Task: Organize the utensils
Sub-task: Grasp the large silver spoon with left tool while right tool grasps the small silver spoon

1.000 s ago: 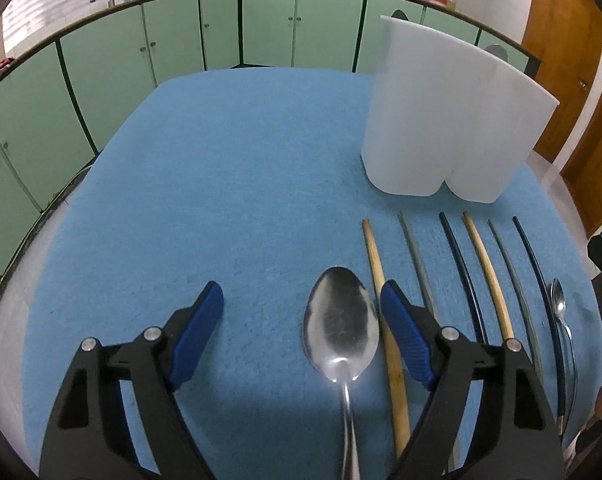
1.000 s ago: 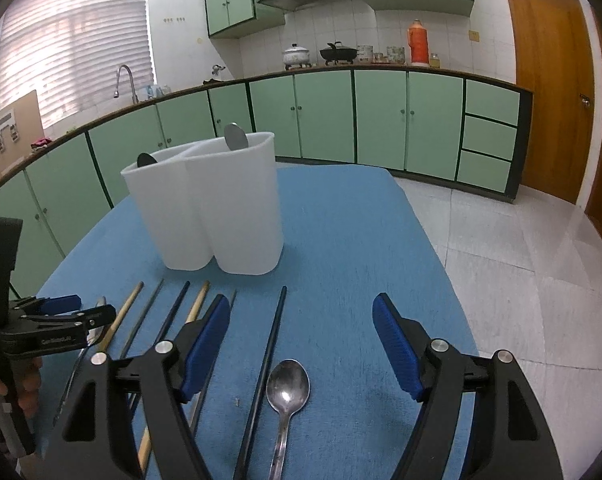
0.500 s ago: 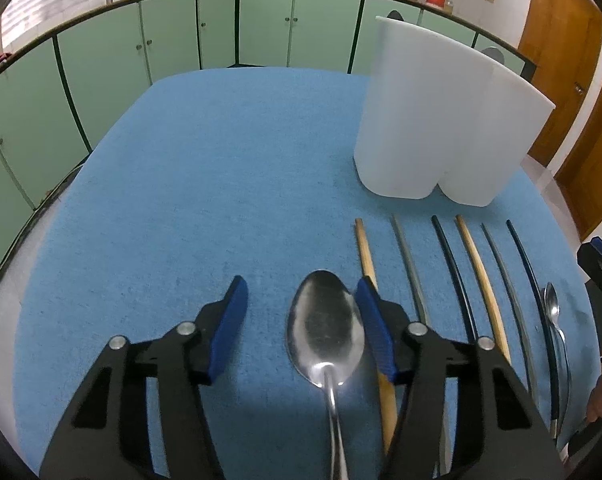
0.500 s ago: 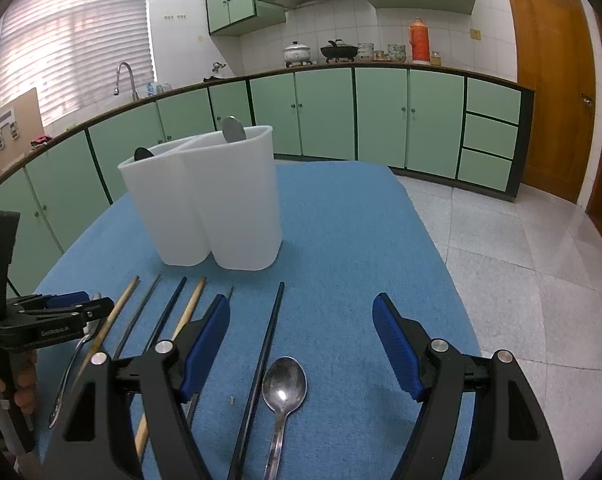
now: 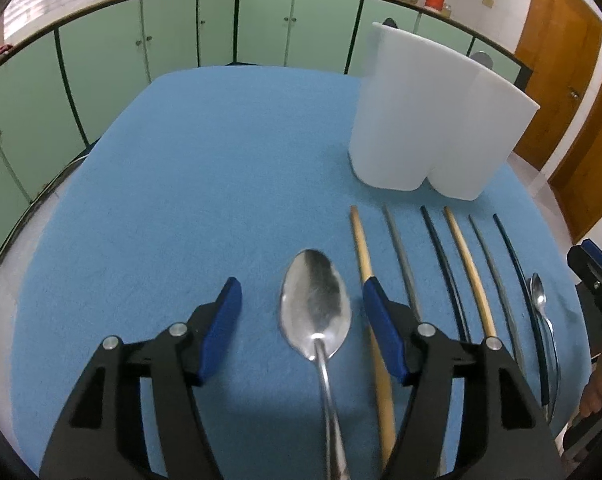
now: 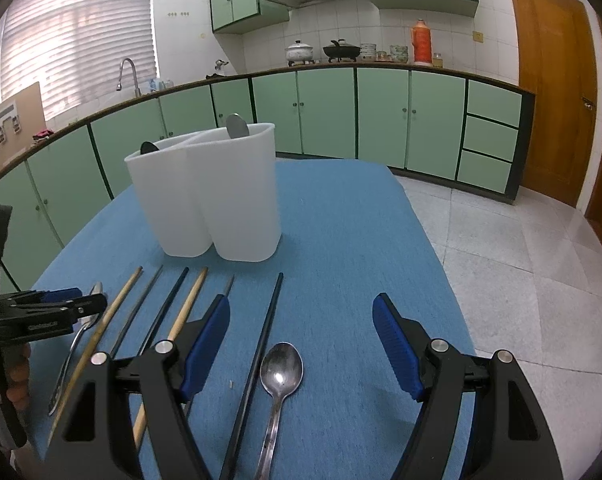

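Observation:
A large steel spoon [image 5: 315, 316] lies on the blue cloth [image 5: 205, 184], bowl up. My left gripper [image 5: 301, 284] straddles the bowl; its jaws are opening and neither pad touches the spoon. Right of it lie several chopsticks, among them a wooden one [image 5: 365, 264], a grey one [image 5: 401, 256] and a black one [image 5: 441, 256]. A small spoon [image 6: 281, 368] lies under my right gripper [image 6: 301, 302], which stands open above it. The white two-compartment holder [image 6: 205, 192] stands beyond the row, with two spoon ends [image 6: 237, 126] poking out.
The cloth-covered table drops off to a tiled floor [image 6: 521, 280] on the right. Green cabinets [image 6: 381, 116] and a counter ring the far side. A hand [image 6: 17, 376] holds the left gripper at the left edge of the right wrist view.
The left jaws narrowed around the large spoon's bowl, then widened a little again. The spoon stays on the cloth. The right gripper has not moved.

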`<action>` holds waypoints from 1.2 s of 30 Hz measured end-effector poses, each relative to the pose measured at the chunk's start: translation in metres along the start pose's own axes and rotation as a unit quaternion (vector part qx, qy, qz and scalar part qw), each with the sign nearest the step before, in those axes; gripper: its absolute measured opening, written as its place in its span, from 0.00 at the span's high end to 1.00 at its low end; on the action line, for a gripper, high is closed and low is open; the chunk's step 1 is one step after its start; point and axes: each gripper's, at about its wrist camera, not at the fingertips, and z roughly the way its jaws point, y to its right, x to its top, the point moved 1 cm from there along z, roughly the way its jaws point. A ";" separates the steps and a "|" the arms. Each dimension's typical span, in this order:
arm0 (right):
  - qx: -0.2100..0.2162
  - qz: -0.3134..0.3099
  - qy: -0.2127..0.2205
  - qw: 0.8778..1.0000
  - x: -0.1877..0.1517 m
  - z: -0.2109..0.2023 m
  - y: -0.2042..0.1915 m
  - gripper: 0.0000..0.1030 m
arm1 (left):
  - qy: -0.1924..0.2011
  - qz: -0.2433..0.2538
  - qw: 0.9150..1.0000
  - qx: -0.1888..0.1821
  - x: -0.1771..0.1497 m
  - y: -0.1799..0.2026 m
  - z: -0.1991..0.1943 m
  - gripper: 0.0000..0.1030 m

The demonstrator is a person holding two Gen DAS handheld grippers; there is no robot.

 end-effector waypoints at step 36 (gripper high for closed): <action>0.030 -0.023 -0.072 0.997 -0.017 0.008 -0.003 0.52 | 0.019 0.021 0.999 -0.030 -0.008 0.007 -0.006 0.66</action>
